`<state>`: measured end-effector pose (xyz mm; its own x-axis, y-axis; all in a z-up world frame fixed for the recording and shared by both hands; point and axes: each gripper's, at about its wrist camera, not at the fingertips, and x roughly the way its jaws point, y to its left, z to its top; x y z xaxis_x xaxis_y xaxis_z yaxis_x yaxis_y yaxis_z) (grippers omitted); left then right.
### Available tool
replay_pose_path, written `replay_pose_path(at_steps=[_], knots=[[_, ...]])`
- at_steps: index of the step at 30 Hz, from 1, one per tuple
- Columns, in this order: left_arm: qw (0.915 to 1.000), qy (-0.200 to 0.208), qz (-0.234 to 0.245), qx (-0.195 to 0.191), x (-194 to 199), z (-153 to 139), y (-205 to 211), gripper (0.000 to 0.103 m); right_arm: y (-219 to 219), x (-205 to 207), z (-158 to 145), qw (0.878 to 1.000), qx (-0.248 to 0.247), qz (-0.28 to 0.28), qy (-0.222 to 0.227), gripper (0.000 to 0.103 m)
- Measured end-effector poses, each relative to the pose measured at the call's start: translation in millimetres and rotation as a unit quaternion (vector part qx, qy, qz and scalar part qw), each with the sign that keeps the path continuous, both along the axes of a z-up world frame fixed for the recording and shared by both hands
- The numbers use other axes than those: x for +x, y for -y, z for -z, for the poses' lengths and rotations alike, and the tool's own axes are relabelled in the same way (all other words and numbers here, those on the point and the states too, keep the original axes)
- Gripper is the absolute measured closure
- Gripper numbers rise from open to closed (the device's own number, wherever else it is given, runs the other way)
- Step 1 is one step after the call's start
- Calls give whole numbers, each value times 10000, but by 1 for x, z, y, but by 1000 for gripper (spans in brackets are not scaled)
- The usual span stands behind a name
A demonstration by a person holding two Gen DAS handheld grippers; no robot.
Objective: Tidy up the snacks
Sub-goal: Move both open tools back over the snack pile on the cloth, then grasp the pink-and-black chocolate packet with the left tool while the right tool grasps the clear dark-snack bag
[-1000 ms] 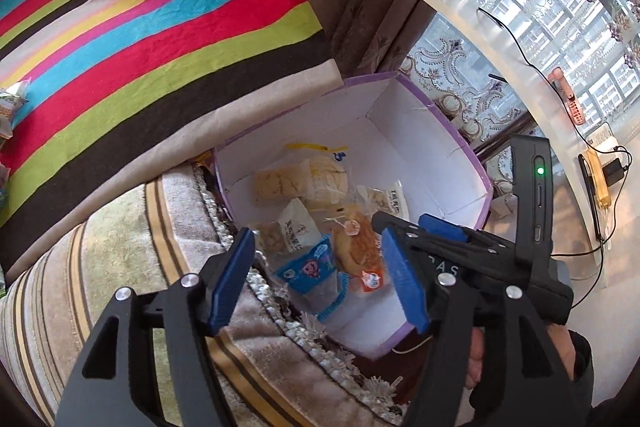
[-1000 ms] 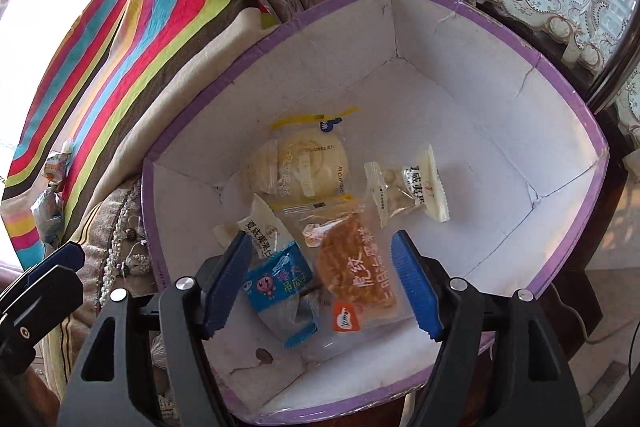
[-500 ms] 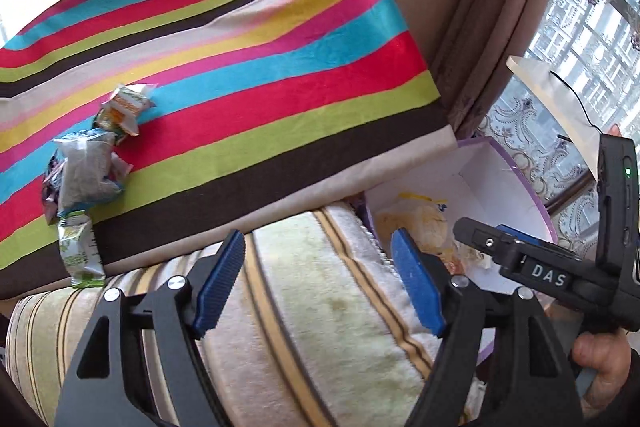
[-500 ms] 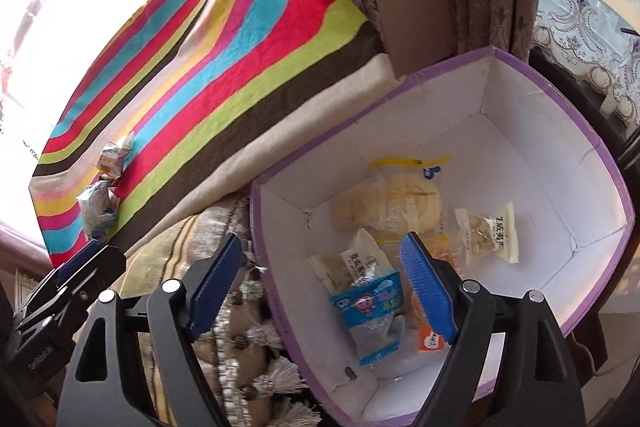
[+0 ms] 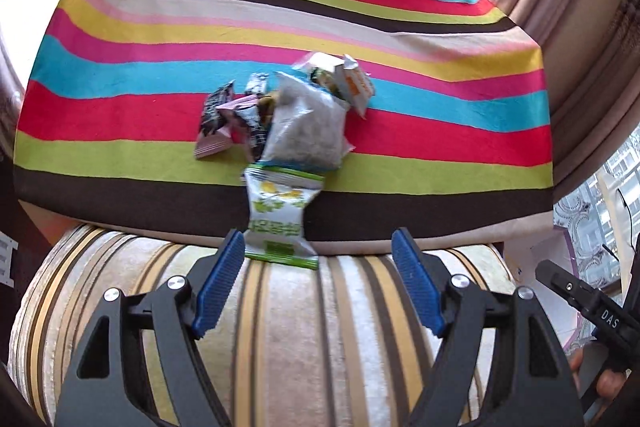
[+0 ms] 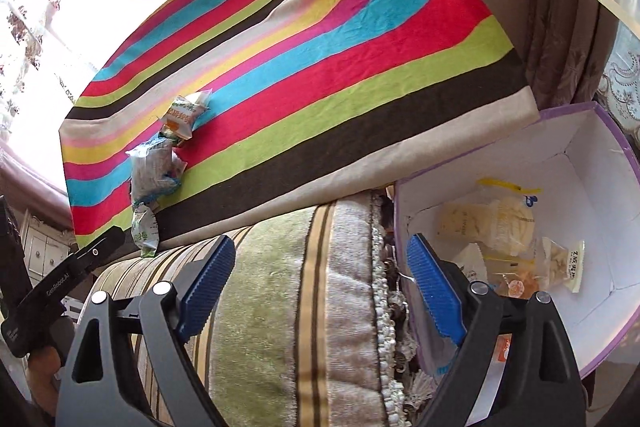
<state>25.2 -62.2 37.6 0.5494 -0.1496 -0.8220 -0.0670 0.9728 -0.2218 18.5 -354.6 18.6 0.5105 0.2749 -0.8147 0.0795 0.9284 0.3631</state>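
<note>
A pile of snack packets lies on the striped cloth (image 5: 160, 99): a green and white packet (image 5: 280, 215) nearest me, a clear grey bag (image 5: 306, 125), dark packets (image 5: 230, 119) and an orange and white packet (image 5: 354, 83). My left gripper (image 5: 318, 283) is open and empty, just short of the green packet. My right gripper (image 6: 320, 287) is open and empty over the sofa arm, left of the purple-rimmed white box (image 6: 600, 163). The box holds several packets, among them a yellow bread bag (image 6: 496, 223). The pile also shows in the right wrist view (image 6: 156, 167).
A striped velvet sofa arm (image 5: 320, 327) runs below the cloth's edge. Brown curtains (image 6: 560, 7) hang behind the box. The right gripper's body (image 5: 592, 307) shows at the left view's right edge, the left one's (image 6: 60, 283) at the right view's left.
Both grippers have swung left, away from the box. The left one now faces the snack pile on the cloth. The right one has drawn back over the sofa arm. Both stay open.
</note>
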Motion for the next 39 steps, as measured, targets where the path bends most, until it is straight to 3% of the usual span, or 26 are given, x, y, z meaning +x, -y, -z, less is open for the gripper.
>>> replay_pose_path(at_steps=[9,15,21,33,39], knots=[[9970,-93,-666,-372,16,11,-68,28,-34,21,-2,9994,-160,-311,-22,17],[9949,-96,-871,-507,34,17,-97,40,-60,36,-3,9986,-202,-493,32,17],[9952,-166,-777,-570,61,26,-102,53,-92,52,-4,9972,-188,-717,115,17],[9957,-324,-564,-661,94,40,-104,58,-150,81,-3,9922,-196,-1217,177,17],[9964,-374,-453,-613,107,46,-103,65,-172,95,-5,9900,-197,-1363,299,17]])
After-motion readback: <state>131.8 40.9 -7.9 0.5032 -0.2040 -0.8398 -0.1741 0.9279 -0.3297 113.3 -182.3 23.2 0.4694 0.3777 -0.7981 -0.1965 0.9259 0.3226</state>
